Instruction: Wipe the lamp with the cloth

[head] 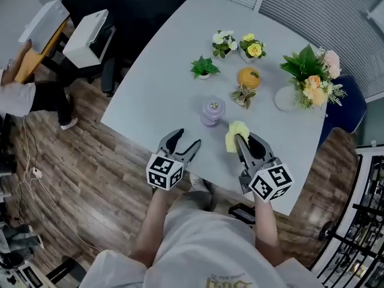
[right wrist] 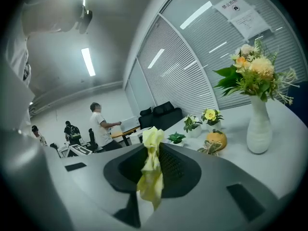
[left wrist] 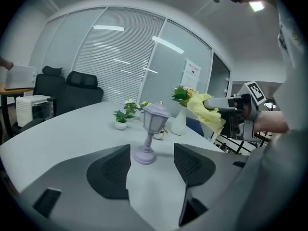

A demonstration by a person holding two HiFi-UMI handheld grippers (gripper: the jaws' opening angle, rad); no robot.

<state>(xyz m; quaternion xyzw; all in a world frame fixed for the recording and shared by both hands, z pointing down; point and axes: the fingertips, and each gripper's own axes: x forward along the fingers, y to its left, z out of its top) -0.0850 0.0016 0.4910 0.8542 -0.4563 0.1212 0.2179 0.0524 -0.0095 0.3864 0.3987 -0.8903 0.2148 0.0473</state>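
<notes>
**Pale grey office table (head: 150, 95): approach to the wipe**

Right gripper (head: 240, 138) is clenched on a crumpled yellow cloth (right wrist: 150, 170), which sticks out past its tips. Left gripper (head: 188, 138) has its jaws apart with nothing between them. Its view frames the small lilac lantern-shaped lamp (left wrist: 153, 131) through the gap, clear of both jaws.

The lamp stands upright close to the table's near edge, just beyond the two grippers and between them. The cloth is close at its right and, as far as the head view shows, not touching.

The lamp looks light and top-heavy. The left gripper would best close on the slim stem or base to steady it before the cloth is drawn over the hood.

Farther off at the right, a white vase (right wrist: 259, 126) holds a bouquet of peach and pink flowers (head: 312, 80). Three small pots hold:
- green leaves (head: 204, 68)
- white blooms (head: 223, 42)
- a yellow bloom (head: 252, 47)

An orange pumpkin-shaped ornament (head: 248, 77) stands among them.
</notes>
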